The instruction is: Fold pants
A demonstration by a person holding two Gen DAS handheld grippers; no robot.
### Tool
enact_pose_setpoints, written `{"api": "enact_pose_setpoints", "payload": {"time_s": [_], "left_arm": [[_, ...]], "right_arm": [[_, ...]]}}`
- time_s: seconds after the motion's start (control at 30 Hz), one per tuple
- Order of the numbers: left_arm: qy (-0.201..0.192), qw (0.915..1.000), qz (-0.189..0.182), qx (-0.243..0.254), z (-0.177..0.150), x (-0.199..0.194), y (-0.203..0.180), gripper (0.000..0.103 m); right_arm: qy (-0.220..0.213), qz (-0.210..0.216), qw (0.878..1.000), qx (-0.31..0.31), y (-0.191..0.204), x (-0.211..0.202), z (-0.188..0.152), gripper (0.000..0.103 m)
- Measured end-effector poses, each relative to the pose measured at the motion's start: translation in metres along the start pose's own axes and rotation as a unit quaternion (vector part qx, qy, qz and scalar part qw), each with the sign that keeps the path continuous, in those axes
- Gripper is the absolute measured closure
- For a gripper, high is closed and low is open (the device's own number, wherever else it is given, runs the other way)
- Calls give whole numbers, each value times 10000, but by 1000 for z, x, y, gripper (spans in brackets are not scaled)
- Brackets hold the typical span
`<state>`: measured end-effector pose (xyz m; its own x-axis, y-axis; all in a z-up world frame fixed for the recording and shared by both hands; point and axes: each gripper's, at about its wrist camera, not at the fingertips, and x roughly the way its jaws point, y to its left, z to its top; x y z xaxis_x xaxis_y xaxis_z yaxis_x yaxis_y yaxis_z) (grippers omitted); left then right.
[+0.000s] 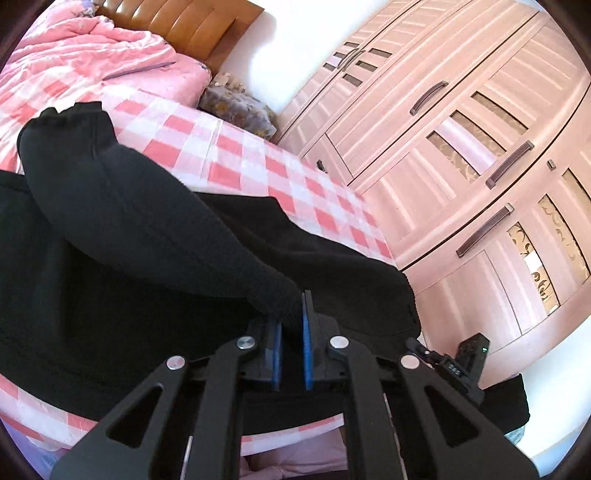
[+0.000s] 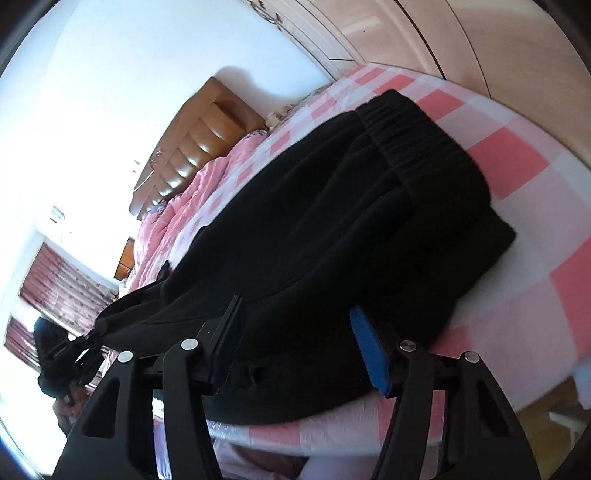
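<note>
Black pants [image 1: 155, 229] lie on the pink checked bed [image 1: 236, 155]. In the left wrist view my left gripper [image 1: 291, 317] is shut on a raised fold of the black fabric, which runs up and left to a ribbed cuff [image 1: 70, 114]. In the right wrist view the pants [image 2: 314, 236] lie folded over, with a ribbed band [image 2: 417, 147] at the far end. My right gripper [image 2: 295, 317] is open, its blue pads [image 2: 369, 350] wide apart just above the near edge of the fabric.
A pink quilt [image 1: 85, 51] and a wooden headboard [image 1: 192, 26] are at the head of the bed. A pink wardrobe [image 1: 461, 147] stands close along the right side. The bed's near edge [image 2: 332, 435] drops off below the grippers. The other gripper [image 2: 66, 354] shows at the left.
</note>
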<state>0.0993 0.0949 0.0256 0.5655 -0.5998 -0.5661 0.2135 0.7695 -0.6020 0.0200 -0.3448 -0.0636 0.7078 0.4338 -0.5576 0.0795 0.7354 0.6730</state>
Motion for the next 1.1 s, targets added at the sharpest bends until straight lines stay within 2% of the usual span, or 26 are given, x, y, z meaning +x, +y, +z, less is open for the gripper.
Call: {"api": "enact_pose_setpoints", "payload": {"time_s": [0.03, 0.07, 0.13, 0.37, 0.53, 0.63, 0.87, 1.0, 1.1], "left_arm": [[1, 10000, -6, -2, -3, 2, -3, 95], [8, 10000, -6, -9, -5, 5, -4, 95], [26, 10000, 24, 2, -7, 4, -3, 95], [180, 9991, 346, 156, -30, -12, 0, 95], [616, 9956, 701, 13, -69, 6, 20, 95], [785, 9931, 868, -20, -84, 18, 31, 95], [685, 9938, 864, 169, -79, 9, 27, 95], [853, 9923, 900, 44, -85, 23, 39, 95], [932, 9911, 945, 42, -88, 29, 44, 93]], "right_arm": [[-43, 46, 9999, 114, -3, 4, 2, 51], [-108, 63, 9998, 174, -5, 5, 3, 75], [-173, 68, 9996, 235, -7, 5, 6, 82], [-518, -86, 9981, -310, 17, -38, -4, 91], [-124, -336, 9993, -82, -10, -24, -22, 93], [-159, -356, 9992, -14, -12, -20, -25, 95], [-433, -502, 9968, -436, 13, -47, -26, 95], [-243, -739, 9963, -373, 0, -29, -32, 96], [-107, -643, 9975, -271, -9, -24, -35, 95]]}}
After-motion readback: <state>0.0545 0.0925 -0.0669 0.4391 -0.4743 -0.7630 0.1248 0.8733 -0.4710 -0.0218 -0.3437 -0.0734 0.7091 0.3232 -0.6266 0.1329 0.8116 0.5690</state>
